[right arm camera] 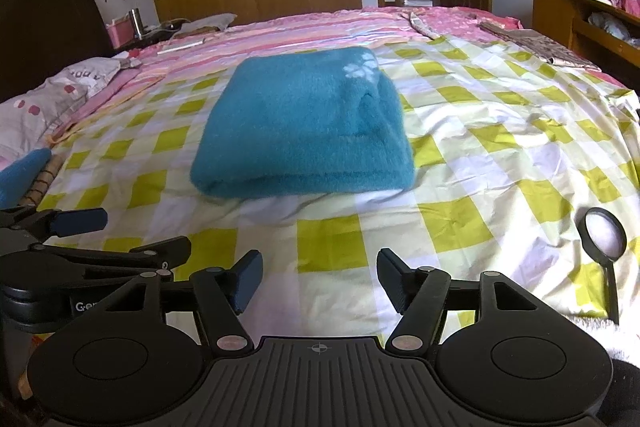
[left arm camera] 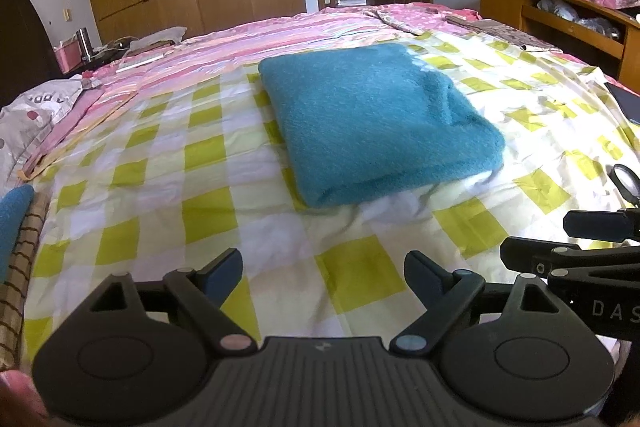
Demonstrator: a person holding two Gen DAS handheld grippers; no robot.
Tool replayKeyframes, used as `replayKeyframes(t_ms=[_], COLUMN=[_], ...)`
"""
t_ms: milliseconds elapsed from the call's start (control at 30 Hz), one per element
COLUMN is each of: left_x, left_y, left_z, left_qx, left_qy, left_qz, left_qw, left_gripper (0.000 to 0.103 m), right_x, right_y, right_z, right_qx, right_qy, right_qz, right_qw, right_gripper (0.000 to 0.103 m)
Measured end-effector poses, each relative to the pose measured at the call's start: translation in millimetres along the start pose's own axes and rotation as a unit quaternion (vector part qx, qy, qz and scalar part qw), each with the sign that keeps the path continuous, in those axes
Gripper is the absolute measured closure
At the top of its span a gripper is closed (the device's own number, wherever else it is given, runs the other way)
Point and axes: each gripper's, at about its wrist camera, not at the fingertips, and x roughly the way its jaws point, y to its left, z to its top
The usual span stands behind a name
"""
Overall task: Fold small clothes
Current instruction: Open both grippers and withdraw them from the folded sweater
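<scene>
My work surface is a bed [right arm camera: 500, 163] under a yellow-and-white checked sheet, with pink striped bedding at its far side; a folded teal garment [right arm camera: 300, 123] lies flat mid-sheet; a black magnifying glass [right arm camera: 602, 239] rests near the right edge; a grey spotted pillow [right arm camera: 44, 103] sits far left; folded newspaper [right arm camera: 532, 47] lies at far right.

The left matte-black plastic two-finger gripper [left arm camera: 322, 277] has a ribbed centre plate with a small pale mark, flanked by two round flat discs. Angled black link arms pivot on pale round pins, one pinkish, one bluish, and carry dark blue rubber pads [left arm camera: 222, 273]. The right matte-black plastic two-finger gripper [right arm camera: 320, 279] is built alike, with a crosshair mark on its ribbed plate, pinkish pivot pins and triangular cut-outs in its outer links. White lettering shows on each gripper's side.
</scene>
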Motion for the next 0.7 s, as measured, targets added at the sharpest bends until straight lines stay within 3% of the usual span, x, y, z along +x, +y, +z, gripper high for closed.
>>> replayKeyframes(t_ms=[433,700], left_x=[0.4,3.9], left_y=[-3.5,1.5], left_z=[-9.7,-16.4], left_qx=[0.007,-0.011], left_qy=[0.023,0.048], left_qz=[0.008,-0.014], left_qw=[0.9997,0.9987], left_gripper=[0.009,0.009], right_x=[-0.2,-0.8], right_y=[1.3,1.2], right_z=[-13.9,-21.6], right_qx=[0.010,0.019], right_qy=[0.012,0.014], right_qz=[-0.008,-0.011], right_qw=[1.000,1.000], right_gripper=[0.039,0.036])
